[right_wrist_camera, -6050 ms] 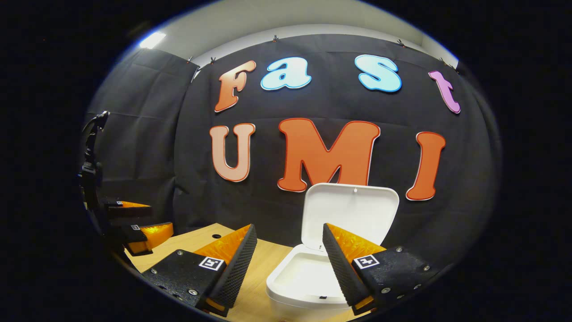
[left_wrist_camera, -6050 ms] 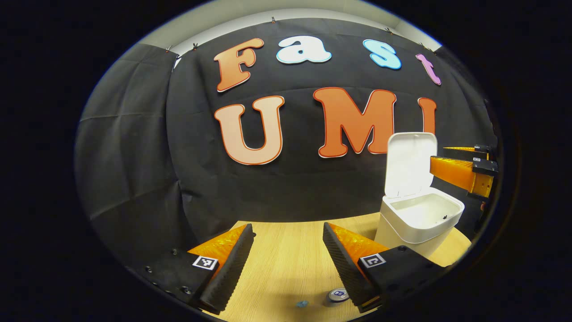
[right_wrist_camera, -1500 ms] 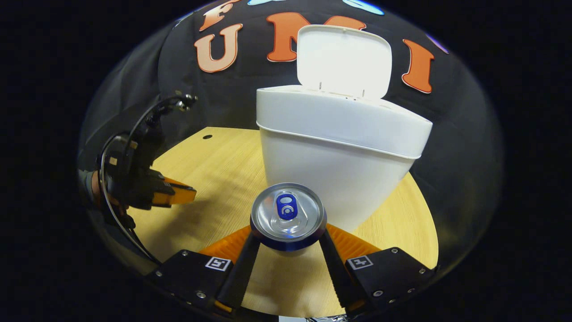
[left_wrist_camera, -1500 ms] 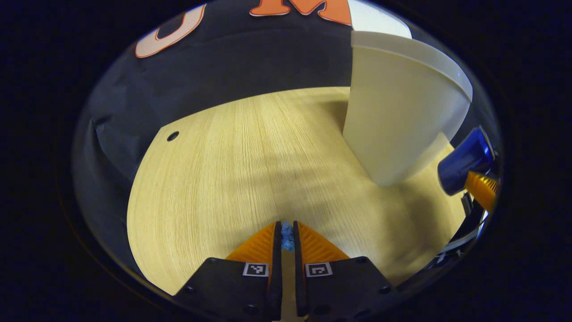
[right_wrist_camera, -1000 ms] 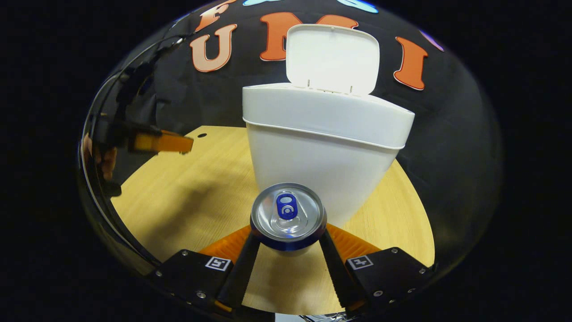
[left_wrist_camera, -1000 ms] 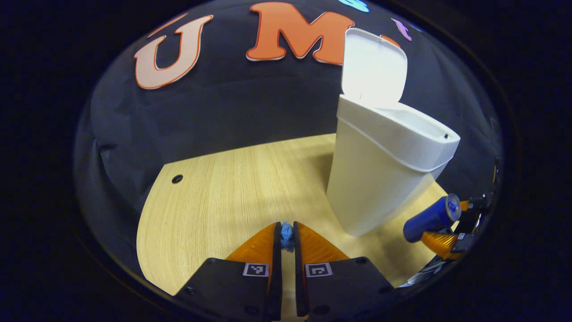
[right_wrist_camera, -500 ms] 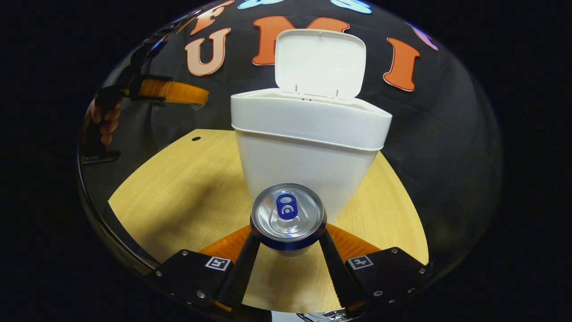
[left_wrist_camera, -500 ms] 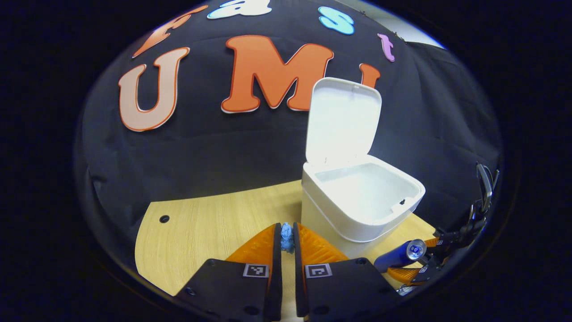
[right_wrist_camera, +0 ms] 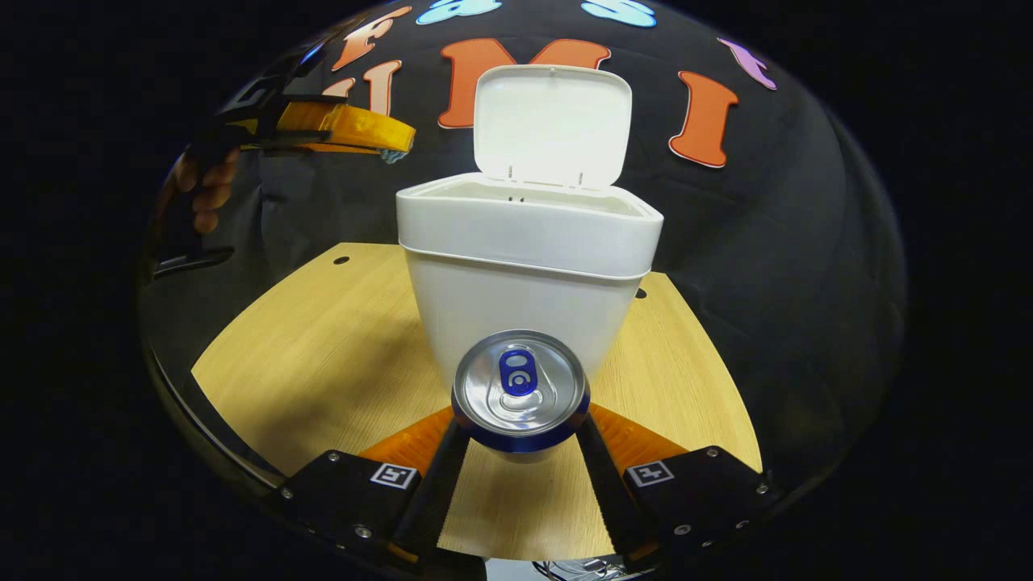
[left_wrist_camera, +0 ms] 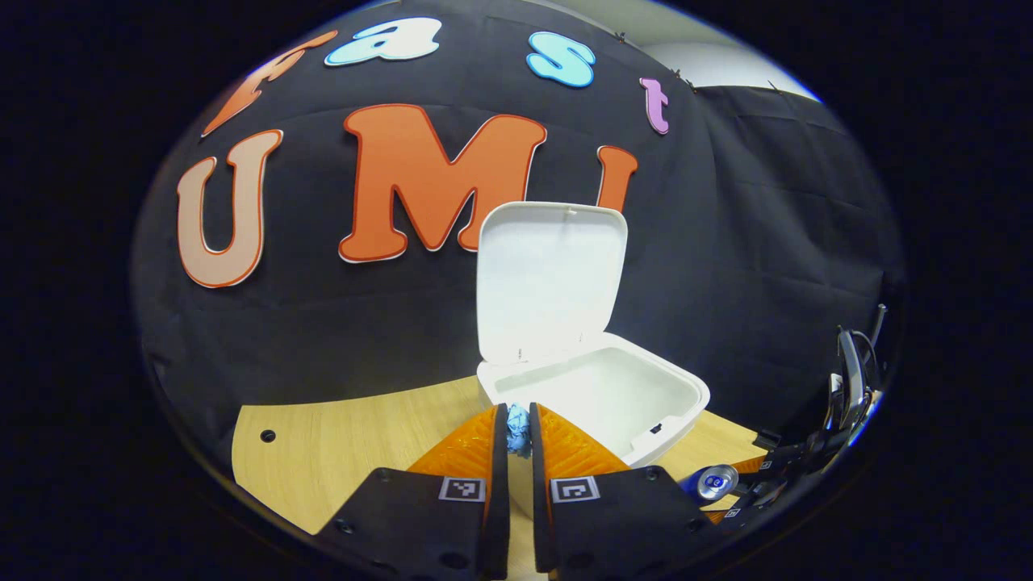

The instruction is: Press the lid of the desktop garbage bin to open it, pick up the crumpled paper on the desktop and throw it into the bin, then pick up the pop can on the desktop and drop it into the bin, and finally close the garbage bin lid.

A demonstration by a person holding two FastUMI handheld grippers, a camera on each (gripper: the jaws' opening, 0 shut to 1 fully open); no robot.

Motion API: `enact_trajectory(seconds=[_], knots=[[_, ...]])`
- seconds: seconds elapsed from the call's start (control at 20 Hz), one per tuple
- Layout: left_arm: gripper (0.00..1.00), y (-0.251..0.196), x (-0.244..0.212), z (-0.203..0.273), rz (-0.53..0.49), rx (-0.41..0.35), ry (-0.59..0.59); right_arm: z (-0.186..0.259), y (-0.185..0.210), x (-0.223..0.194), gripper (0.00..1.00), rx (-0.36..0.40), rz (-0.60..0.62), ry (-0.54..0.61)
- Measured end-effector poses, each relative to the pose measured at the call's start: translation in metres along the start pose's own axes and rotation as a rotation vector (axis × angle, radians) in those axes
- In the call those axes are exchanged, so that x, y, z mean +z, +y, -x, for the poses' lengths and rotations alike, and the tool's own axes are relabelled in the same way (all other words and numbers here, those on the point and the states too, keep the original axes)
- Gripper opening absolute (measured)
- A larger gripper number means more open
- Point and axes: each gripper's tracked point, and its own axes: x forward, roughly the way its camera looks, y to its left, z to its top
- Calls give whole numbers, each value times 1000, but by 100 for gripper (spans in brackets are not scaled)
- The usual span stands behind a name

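Overhead, crumpled paper (left_wrist_camera: pixel 517 428) (blue) beside open bin (left_wrist_camera: pixel 613 395); no legible labels.

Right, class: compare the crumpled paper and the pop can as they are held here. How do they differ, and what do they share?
The crumpled paper is a small blue wad; the pop can is a far bigger metal cylinder with a silver top. The paper is pinched in the left tool, raised near the open bin; the can sits in the right tool, lower, in front of the bin. Both are gripped and neither is in the bin yet.
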Motion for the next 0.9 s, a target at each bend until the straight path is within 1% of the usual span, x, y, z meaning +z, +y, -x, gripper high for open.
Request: enact_trajectory(seconds=[0.25, 0.4, 0.45, 0.5, 0.7, 0.75, 0.8, 0.9], knots=[[15, -29, -1, -10, -5, -67, 12, 9, -12, -2, 80, -39, -22, -4], [16, -41, -13, -15, 1, -100, 46, 16, -19, 0, 80, -61, -40, -14], [14, -44, -18, -16, 0, -107, 55, 18, -23, 2, 80, -70, -44, -18], [17, -43, -17, -16, -9, -113, 54, 19, -27, 4, 80, -83, -45, -22], [20, -49, -21, -20, -39, -134, 59, 30, -43, 27, 80, -112, -75, -68], [27, -49, -23, -21, -44, -134, 66, 34, -49, 35, 75, -121, -74, -86], [26, -50, -25, -22, -47, -133, 67, 36, -54, 45, 80, -131, -70, -107], [27, -51, -27, -22, -53, -139, 73, 40, -62, 63, 80, -144, -58, -144]])
